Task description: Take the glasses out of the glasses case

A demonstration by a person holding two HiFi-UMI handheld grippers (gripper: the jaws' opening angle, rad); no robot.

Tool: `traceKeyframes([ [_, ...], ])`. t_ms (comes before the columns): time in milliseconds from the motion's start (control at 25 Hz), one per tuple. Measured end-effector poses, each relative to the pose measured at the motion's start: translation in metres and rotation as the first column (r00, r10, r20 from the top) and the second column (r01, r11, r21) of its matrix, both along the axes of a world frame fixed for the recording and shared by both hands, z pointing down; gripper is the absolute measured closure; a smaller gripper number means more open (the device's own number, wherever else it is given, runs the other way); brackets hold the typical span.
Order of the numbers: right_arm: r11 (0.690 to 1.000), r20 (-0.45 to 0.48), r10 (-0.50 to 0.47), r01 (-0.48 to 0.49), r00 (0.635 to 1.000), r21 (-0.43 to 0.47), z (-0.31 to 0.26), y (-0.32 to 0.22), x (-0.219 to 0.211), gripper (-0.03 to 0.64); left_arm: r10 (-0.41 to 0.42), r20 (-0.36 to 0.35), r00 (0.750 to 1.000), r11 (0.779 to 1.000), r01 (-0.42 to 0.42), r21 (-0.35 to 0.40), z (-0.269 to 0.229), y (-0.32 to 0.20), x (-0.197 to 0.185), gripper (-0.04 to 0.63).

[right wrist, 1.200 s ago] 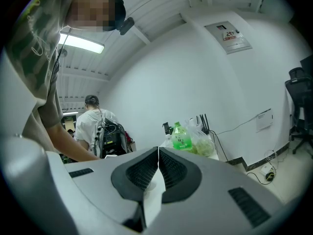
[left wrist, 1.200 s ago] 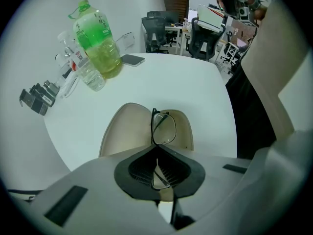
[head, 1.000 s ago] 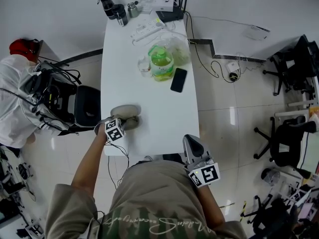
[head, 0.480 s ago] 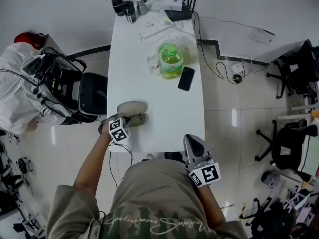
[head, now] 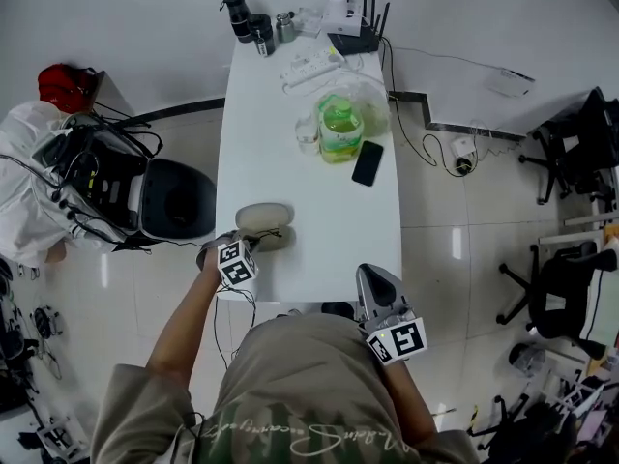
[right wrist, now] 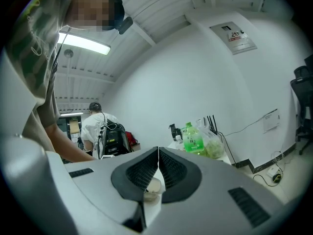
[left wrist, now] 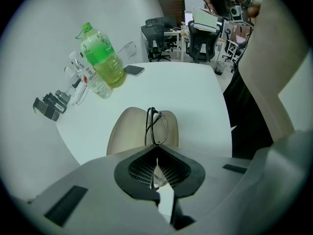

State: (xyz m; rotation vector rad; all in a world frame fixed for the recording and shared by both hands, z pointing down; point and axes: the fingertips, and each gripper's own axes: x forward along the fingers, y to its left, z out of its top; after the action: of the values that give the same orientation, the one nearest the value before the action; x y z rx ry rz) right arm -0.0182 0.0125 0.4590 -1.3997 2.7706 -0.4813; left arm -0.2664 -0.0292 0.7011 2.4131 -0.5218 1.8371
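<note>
A beige glasses case (head: 263,217) lies open near the front left of the white table (head: 319,220). In the left gripper view the case (left wrist: 126,131) spreads just beyond the jaws. Black-framed glasses (left wrist: 159,129) stand on edge above it, and my left gripper (left wrist: 156,153) is shut on their near end. From the head view, the left gripper (head: 250,244) sits at the case's near side and the glasses are too small to make out. My right gripper (head: 373,280) hangs shut and empty at the table's front edge; in its own view the right gripper (right wrist: 157,153) has its jaws pressed together.
A green bottle (head: 340,129) and a small clear bottle (head: 308,133) stand mid-table, with a black phone (head: 368,162) beside them. A power strip (head: 309,63), router (head: 356,29) and dark canisters (head: 247,17) crowd the far end. A black chair (head: 179,199) and a seated person (head: 29,196) are at left.
The head view has shifted, so the table sits further right in frame. My left gripper stays at the case's near side, drawn back slightly. The right gripper has not moved.
</note>
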Motion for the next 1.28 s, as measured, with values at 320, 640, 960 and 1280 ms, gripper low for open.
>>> traceKeyframes([
  [320,1.0,0.001,-0.016,0.016,1.0,0.001,-0.005,0.005,-0.007,0.603,-0.007,-0.007,1.0,0.999,0.007,0.035,-0.014,0.0,-0.002,0.58],
  [640,0.999,-0.008,-0.033,0.033,0.999,0.011,0.0,0.007,-0.016,0.604,0.018,-0.017,1.0,0.997,-0.017,0.078,-0.023,0.004,-0.001,0.58],
  [960,1.0,-0.004,-0.029,0.029,1.0,0.008,-0.001,0.01,-0.021,0.603,0.03,-0.039,0.999,0.998,-0.028,0.051,-0.024,0.017,0.001,0.58],
  [1280,1.0,-0.013,0.004,-0.003,1.0,0.013,-0.004,0.012,-0.013,0.604,0.049,-0.045,0.998,0.998,-0.048,0.029,-0.022,0.022,0.012,0.58],
])
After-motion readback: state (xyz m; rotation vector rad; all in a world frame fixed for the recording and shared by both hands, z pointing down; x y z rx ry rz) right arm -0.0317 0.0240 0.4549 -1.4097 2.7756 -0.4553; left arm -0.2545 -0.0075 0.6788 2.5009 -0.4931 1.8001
